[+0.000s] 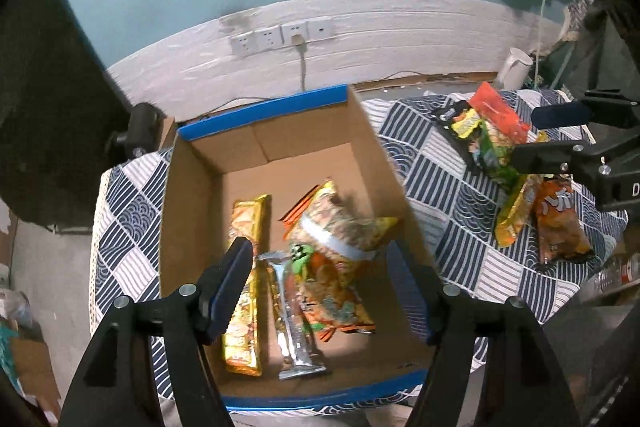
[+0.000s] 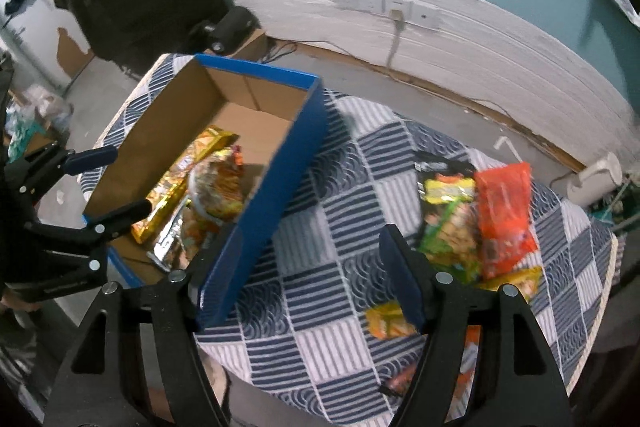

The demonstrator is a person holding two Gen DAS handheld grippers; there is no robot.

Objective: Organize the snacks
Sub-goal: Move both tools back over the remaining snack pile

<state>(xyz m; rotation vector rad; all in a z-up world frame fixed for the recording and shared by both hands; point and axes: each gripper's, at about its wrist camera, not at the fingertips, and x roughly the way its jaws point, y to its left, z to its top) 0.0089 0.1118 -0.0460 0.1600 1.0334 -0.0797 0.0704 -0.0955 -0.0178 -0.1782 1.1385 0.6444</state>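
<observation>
Snacks are split between two places: several packets already lie in the cardboard box (image 1: 192,195), and a loose pile (image 2: 476,223) waits on the bench (image 2: 320,307) to the right of it. Inside the box a long gold packet (image 1: 244,287) lies along the left side, a silver foil bar (image 1: 296,331) sits beside it, and a puffy orange-patterned bag (image 1: 340,239) rests partly over other packets toward the right wall. Outside, the pile holds a bright orange-red pouch (image 2: 504,219), a green bag (image 2: 452,243), a black and yellow packet (image 2: 444,183) and a few orange ones at the near edge. The job looks roughly half done, with the pile on the cloth left to move.

The packets are glossy, crinkled film, some flat and stiff-looking, others pillowy. The box is plain brown corrugated card inside, with blue outer faces and rim, open at the top. A blue-and-white patchwork cloth of stripes and wave patterns covers the bench.

The left hand-held gripper (image 1: 320,287) hovers over the near part of the box, jaws spread and empty. The right hand-held gripper (image 2: 308,279) hangs over the cloth between box and pile, jaws likewise spread, holding nothing.
</observation>
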